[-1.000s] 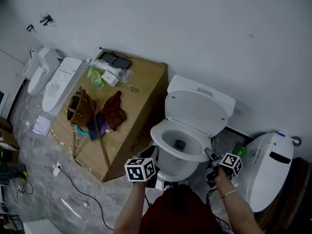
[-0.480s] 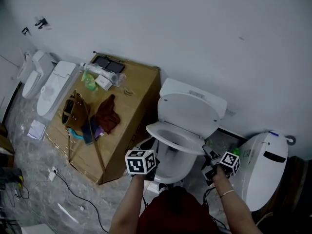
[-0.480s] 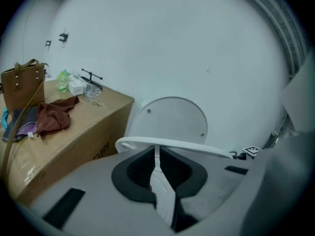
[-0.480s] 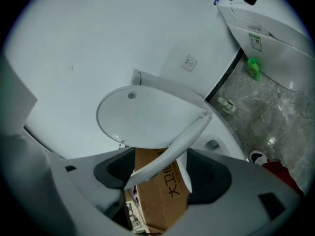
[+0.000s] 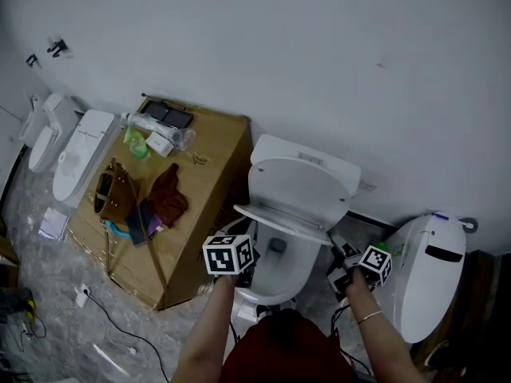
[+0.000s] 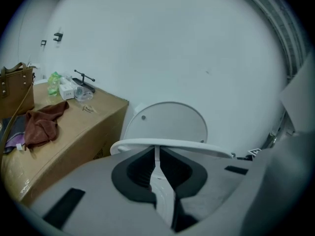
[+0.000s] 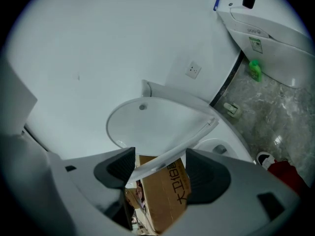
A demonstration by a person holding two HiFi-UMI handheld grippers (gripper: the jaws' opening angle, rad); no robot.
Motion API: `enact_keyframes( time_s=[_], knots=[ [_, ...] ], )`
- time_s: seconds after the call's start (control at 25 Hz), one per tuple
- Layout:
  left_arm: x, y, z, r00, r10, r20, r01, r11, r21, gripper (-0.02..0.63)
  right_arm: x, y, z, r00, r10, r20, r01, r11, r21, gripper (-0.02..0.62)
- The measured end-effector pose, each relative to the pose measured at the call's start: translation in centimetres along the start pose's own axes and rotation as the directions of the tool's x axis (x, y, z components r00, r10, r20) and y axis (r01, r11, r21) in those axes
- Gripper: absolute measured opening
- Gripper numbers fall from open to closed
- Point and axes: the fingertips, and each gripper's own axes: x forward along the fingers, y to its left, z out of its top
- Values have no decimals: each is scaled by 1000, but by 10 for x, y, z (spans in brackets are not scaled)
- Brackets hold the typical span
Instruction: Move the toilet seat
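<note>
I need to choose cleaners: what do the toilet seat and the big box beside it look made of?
Toilet seat: probably hard plastic, since it is smooth and white with a thin, evenly moulded rim and a slight sheen. Box: brown cardboard with a matte finish, folded edges and lettering printed on its side.

light: even, kinda dim, bluish cast | plain white wall: greyer toward edges | gripper views: fisheye, black corners, blurry foreground
</note>
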Motion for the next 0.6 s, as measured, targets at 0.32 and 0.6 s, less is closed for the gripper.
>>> enact_keyframes(
  time_s=[0.32, 0.6],
  knots=[
    [14, -4, 18, 1000, -23, 0, 23, 1000, 13, 52, -21, 34, 9, 994, 107, 37, -100, 981, -164, 321],
    [28, -9, 34, 1000, -25, 5, 25, 999, 27, 52, -17, 82, -11, 992, 122, -17, -116, 883, -454, 261]
  ],
)
